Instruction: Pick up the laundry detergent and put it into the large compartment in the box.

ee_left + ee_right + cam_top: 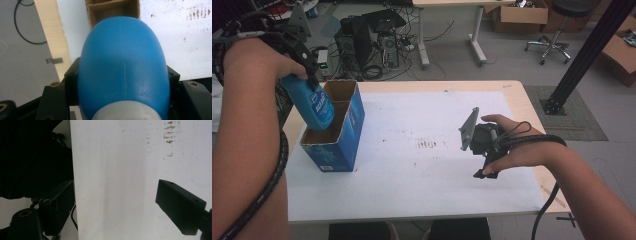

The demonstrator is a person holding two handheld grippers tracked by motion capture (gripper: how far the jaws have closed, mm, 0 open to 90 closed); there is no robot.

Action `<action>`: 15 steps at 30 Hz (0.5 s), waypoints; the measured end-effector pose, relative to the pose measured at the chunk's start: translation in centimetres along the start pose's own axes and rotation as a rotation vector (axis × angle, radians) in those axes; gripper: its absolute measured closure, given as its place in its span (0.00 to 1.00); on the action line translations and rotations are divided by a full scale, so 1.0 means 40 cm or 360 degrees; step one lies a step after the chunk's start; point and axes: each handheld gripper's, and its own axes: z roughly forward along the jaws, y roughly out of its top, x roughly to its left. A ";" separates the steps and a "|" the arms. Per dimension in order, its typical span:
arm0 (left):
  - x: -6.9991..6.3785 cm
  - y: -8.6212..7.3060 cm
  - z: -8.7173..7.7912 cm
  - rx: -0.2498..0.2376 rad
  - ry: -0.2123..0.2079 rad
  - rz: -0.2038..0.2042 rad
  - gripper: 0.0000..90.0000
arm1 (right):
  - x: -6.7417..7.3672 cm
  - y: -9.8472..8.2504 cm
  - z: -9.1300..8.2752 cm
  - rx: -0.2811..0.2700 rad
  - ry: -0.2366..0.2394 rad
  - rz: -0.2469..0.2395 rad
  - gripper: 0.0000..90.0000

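Blue bottle (314,106) sits clamped in your left gripper (307,75), tilted into the box's (343,131) near compartment, while your right gripper (486,159), well right of the box, gapes wide, empty.

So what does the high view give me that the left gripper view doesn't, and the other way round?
High view alone: the right gripper held over the white table, a label on the blue bottle, the bottle's base tilted into the blue box, and the floor clutter beyond. Left gripper view alone: the black jaws pressed on both sides of the bottle, and its white neck close to the camera. Both: the bottle, the box's open cardboard compartments and the stained white tabletop.
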 end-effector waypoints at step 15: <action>-0.002 0.015 0.103 0.0044 -0.0017 -0.0003 0.43 | -0.001 -0.005 0.008 -0.0007 0.0003 0.0004 0.18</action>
